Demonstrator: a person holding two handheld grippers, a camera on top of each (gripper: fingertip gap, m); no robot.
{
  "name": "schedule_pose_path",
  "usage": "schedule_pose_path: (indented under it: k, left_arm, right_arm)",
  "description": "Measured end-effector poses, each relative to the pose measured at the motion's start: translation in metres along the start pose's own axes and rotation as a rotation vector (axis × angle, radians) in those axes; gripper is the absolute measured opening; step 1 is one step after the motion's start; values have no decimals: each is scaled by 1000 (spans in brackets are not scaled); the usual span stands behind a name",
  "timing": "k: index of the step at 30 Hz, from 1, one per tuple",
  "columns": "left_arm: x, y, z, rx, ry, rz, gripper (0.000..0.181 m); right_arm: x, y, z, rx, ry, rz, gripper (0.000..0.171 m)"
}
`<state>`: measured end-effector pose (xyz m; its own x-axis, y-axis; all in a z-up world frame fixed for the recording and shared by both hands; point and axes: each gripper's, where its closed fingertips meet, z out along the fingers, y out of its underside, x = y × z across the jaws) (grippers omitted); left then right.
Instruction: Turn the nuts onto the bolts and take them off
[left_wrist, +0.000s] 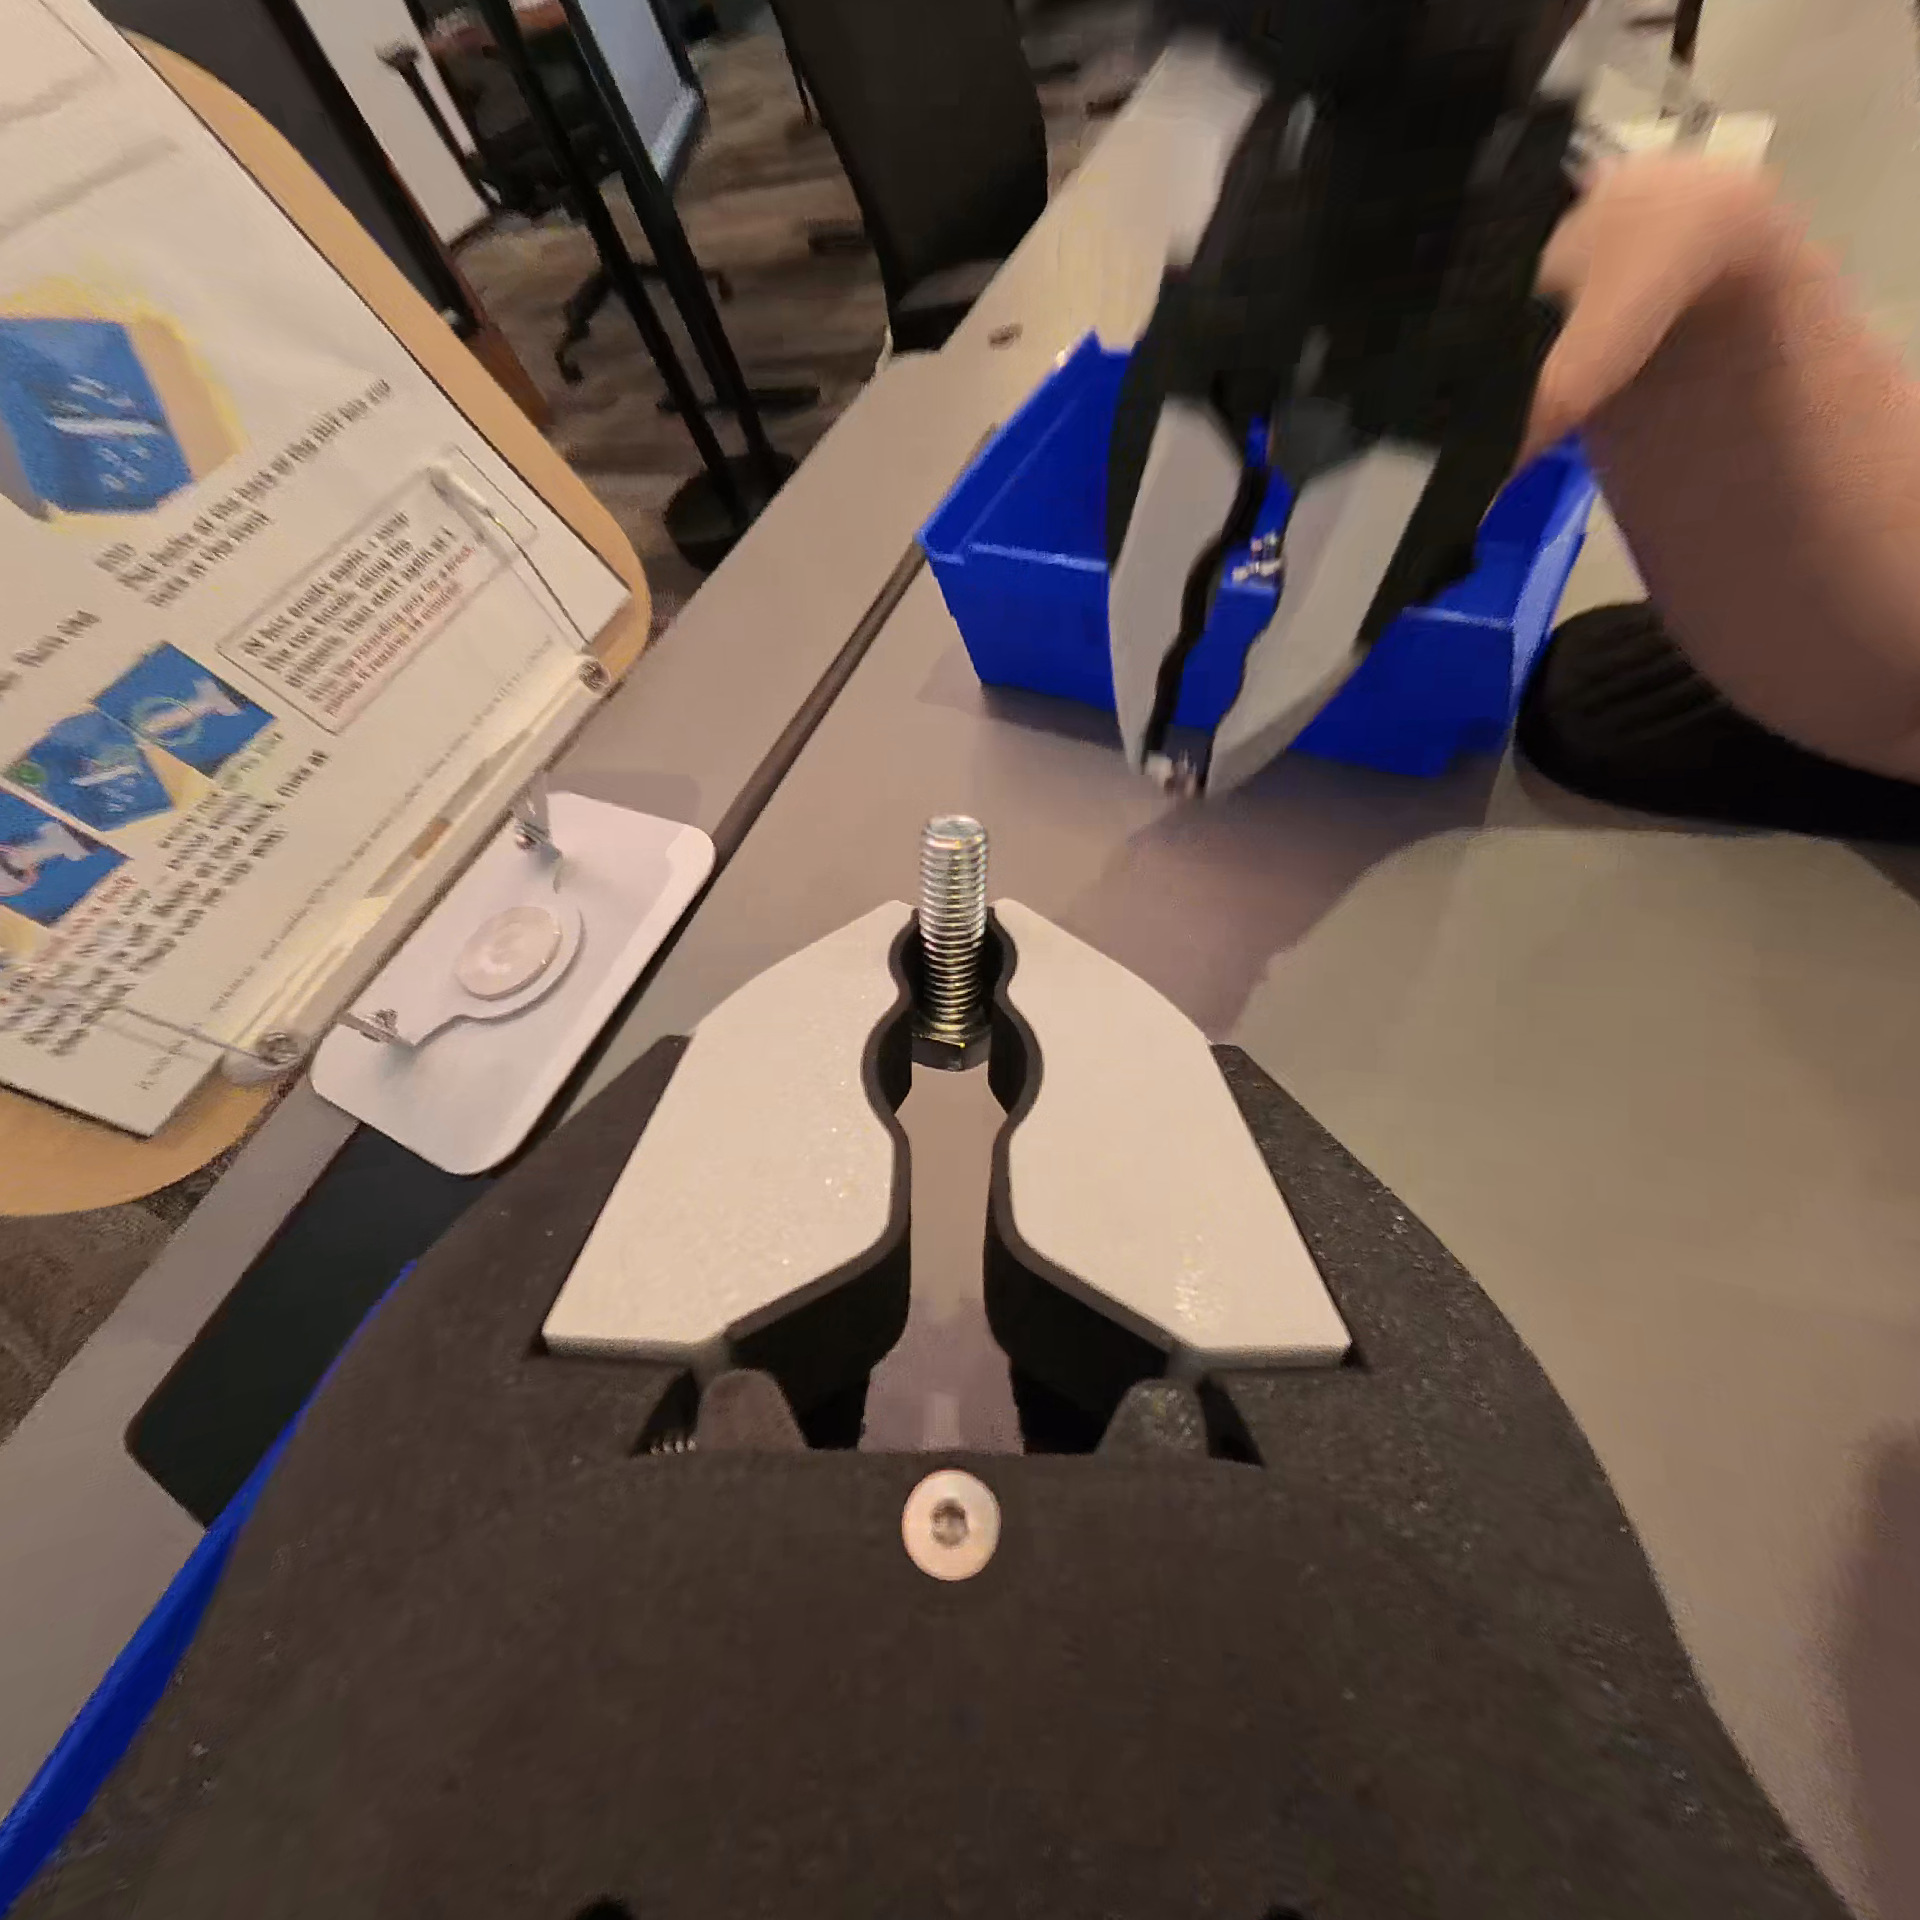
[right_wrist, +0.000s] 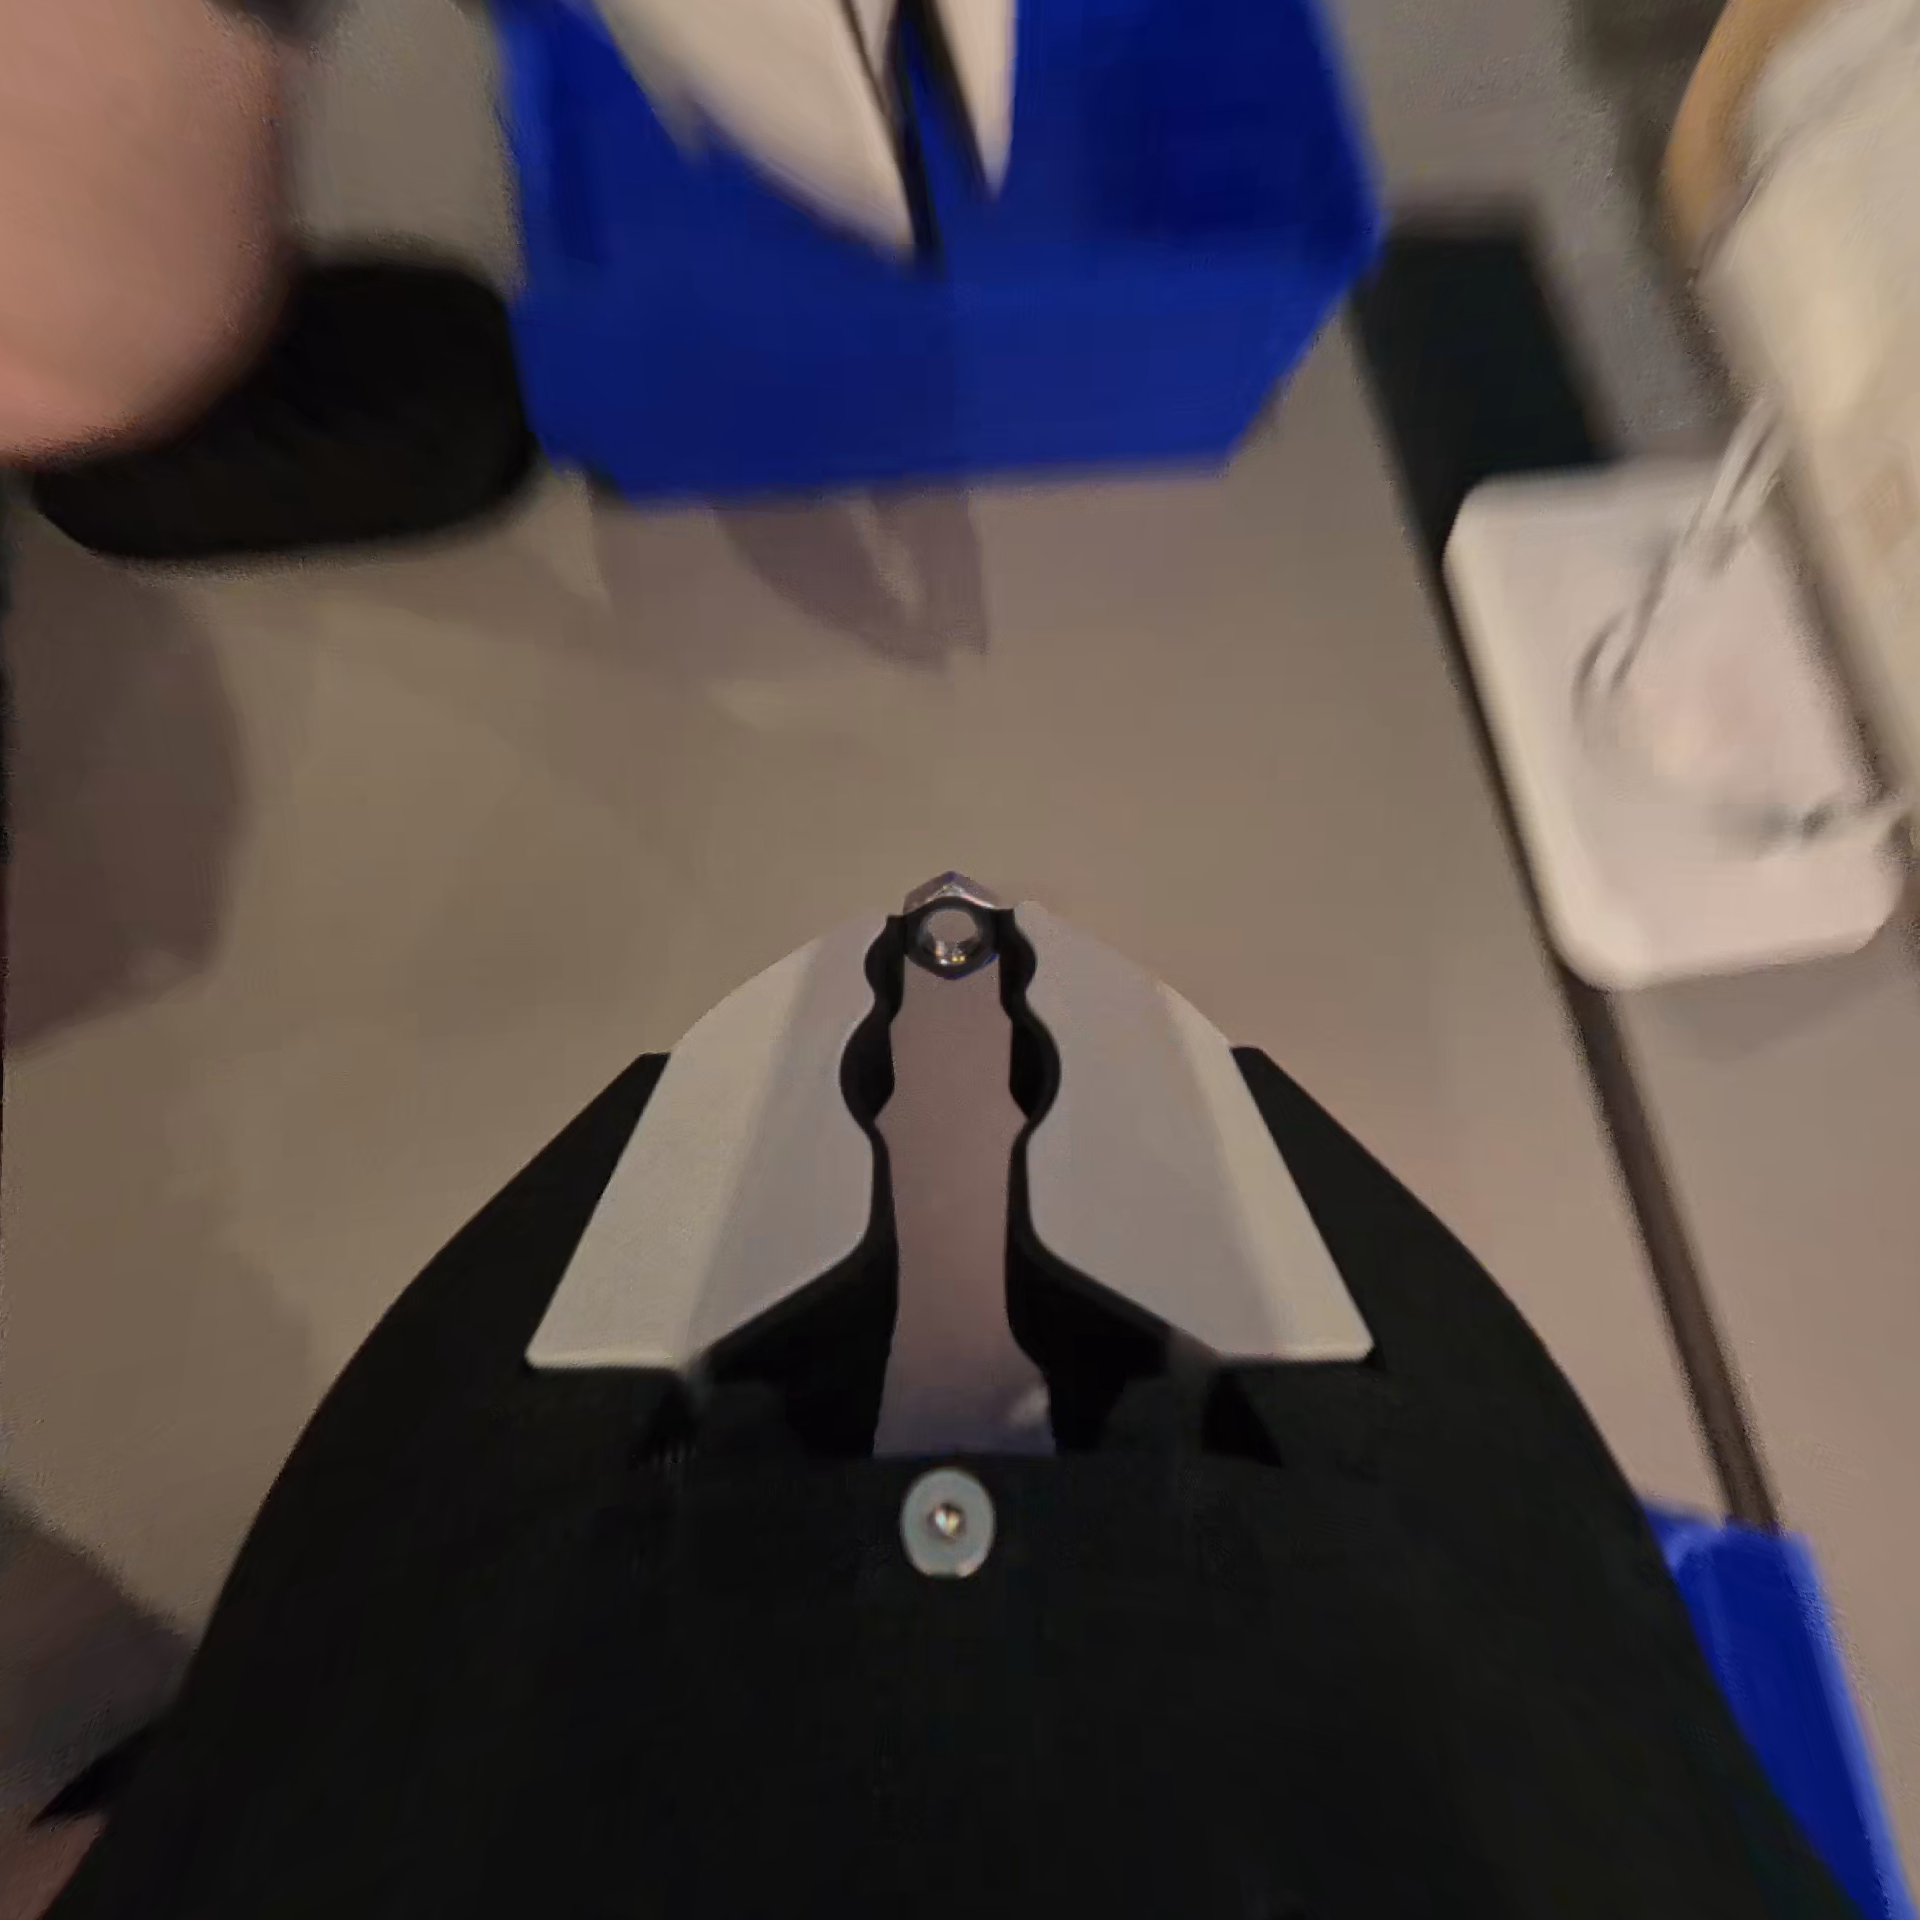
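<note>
My left gripper (left_wrist: 953, 920) is shut on a silver bolt (left_wrist: 953, 925). It grips the threaded shank, with the hex head back between the fingers and the threaded end sticking out forward. My right gripper (right_wrist: 948, 920) is shut on a small silver hex nut (right_wrist: 945, 935), held at the fingertips with its hole facing the camera. In the left wrist view the right gripper (left_wrist: 1184, 769) hangs tips-down just beyond and to the right of the bolt's end, apart from it. In the right wrist view the left gripper (right_wrist: 920, 135) shows blurred at the top.
A blue bin (left_wrist: 1039, 551) stands on the grey table (left_wrist: 1455, 987) behind the right gripper. An instruction sheet (left_wrist: 208, 571) on a stand with a white base (left_wrist: 540, 987) is at the left. A second blue bin (right_wrist: 1766, 1662) edge shows low right. A hand (left_wrist: 1714, 468) holds the right gripper. Across from one pair of fingers to the other is roughly 11 cm.
</note>
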<state>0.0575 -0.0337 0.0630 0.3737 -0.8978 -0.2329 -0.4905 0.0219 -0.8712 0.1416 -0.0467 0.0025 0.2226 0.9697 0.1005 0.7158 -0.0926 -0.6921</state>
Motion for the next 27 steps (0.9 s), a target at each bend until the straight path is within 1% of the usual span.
schedule_pose_path:
  k: [2,3,5,7,9,13,21,27]
  left_arm:
    - [11,5,16,-32,29,34,9]
    - [17,6,24,-36,45,53,9]
    - [31,10,36,-60,89,83,9]
    - [41,14,45,-88,106,122,9]
    - [49,18,52,-119,123,145,9]
    - [63,25,60,-169,154,187,9]
    - [73,31,66,-214,167,215,9]
    - [81,31,66,-224,193,232,9]
  right_arm:
    - [-14,-37,-24,222,-12,-87,18]
    - [-23,-48,-32,287,-35,-126,18]
    - [-34,-59,-42,346,-26,-208,18]
    - [-33,-61,-44,345,56,-301,18]
    - [-30,-57,-40,304,112,-359,18]
    - [-28,-45,-24,216,129,-437,18]
    - [-36,-34,-9,157,68,-470,18]
    - [-41,-28,-6,132,49,-527,18]
